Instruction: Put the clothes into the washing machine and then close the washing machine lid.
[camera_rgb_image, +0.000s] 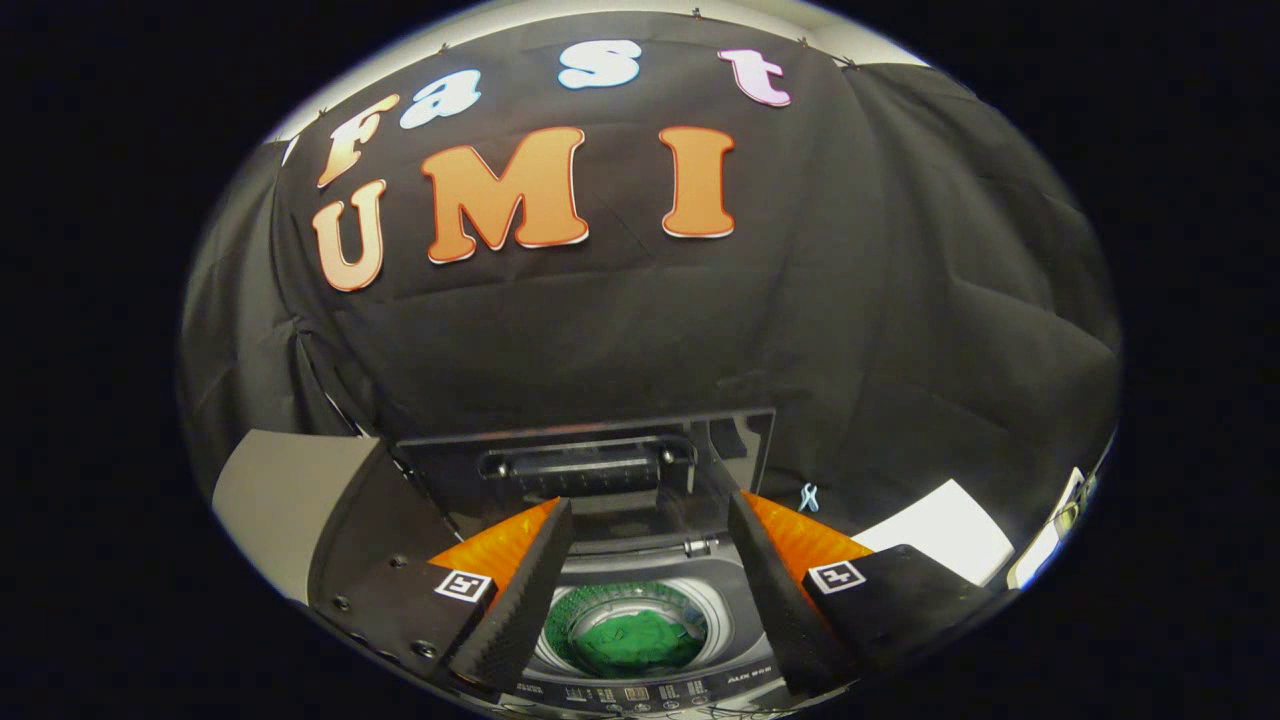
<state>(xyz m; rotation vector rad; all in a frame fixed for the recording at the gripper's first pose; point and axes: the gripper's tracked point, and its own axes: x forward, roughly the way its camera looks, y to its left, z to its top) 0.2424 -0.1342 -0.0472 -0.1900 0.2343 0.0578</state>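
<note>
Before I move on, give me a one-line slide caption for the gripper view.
Open tongs frame the washing machine, green clothes in its drum, lid raised.

The fingers (648, 600) stand apart with nothing between them, and they cover both sides of the washing machine (640, 690), so only the middle of its top shows. The green clothes (640, 640) lie deep in the drum, bunched so that their kind and number cannot be told. The markings on the control panel (640, 693) are too small to make out, and the raised lid (590, 465) is partly hidden behind the fingertips.
</note>
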